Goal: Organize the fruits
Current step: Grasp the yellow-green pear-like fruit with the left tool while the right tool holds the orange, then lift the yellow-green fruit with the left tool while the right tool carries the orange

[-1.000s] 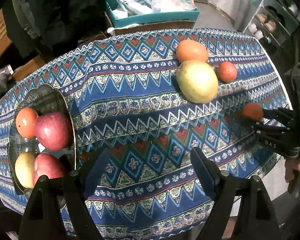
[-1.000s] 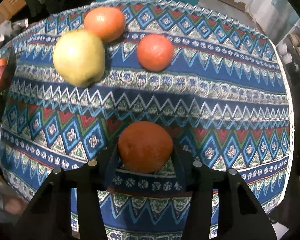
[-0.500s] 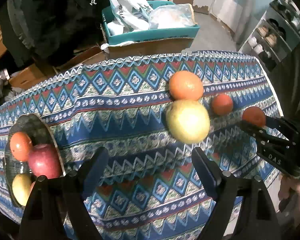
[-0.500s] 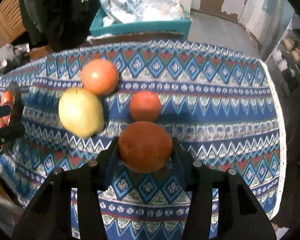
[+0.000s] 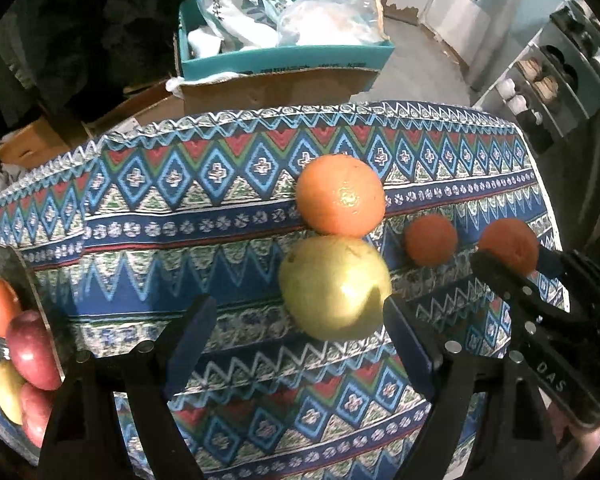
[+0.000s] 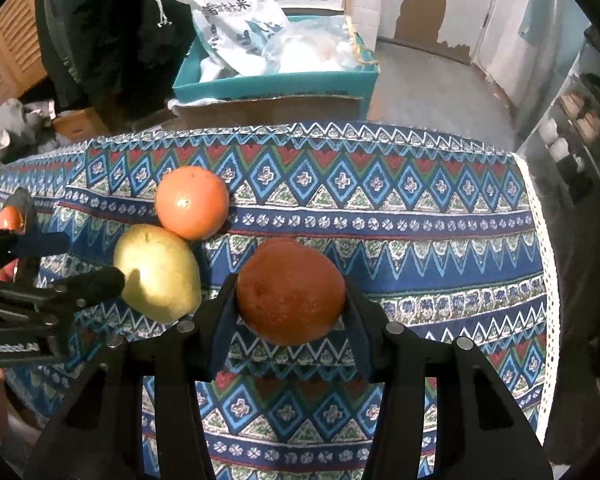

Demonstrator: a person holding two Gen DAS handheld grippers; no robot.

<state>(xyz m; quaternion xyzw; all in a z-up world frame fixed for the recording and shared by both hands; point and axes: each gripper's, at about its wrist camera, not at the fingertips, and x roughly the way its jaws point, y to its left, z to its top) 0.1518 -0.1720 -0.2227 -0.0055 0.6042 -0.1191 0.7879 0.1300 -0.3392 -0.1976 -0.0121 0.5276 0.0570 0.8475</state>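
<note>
A yellow-green fruit (image 5: 334,286) lies on the patterned tablecloth (image 5: 220,216), touching a large orange (image 5: 340,196) behind it. My left gripper (image 5: 300,344) is open just in front of the yellow fruit, its right finger close beside it. A small tangerine (image 5: 431,240) sits to the right on the cloth. My right gripper (image 6: 290,312) is shut on a dark orange tangerine (image 6: 290,294), held above the cloth. It also shows in the left wrist view, the right gripper (image 5: 512,258) with its tangerine (image 5: 508,246). The left gripper (image 6: 92,258) reaches in beside the yellow fruit (image 6: 156,272).
A glass bowl (image 5: 8,256) at the table's left end holds an orange, two red apples and a yellow fruit. A teal box (image 5: 284,60) with bags stands on cardboard beyond the far edge. Shelves (image 5: 560,68) stand at the right. A lace hem (image 6: 540,240) marks the right edge.
My left gripper has moved right, away from the bowl, up to the yellow fruit. My right gripper has lifted the dark tangerine off the cloth and tilted up.
</note>
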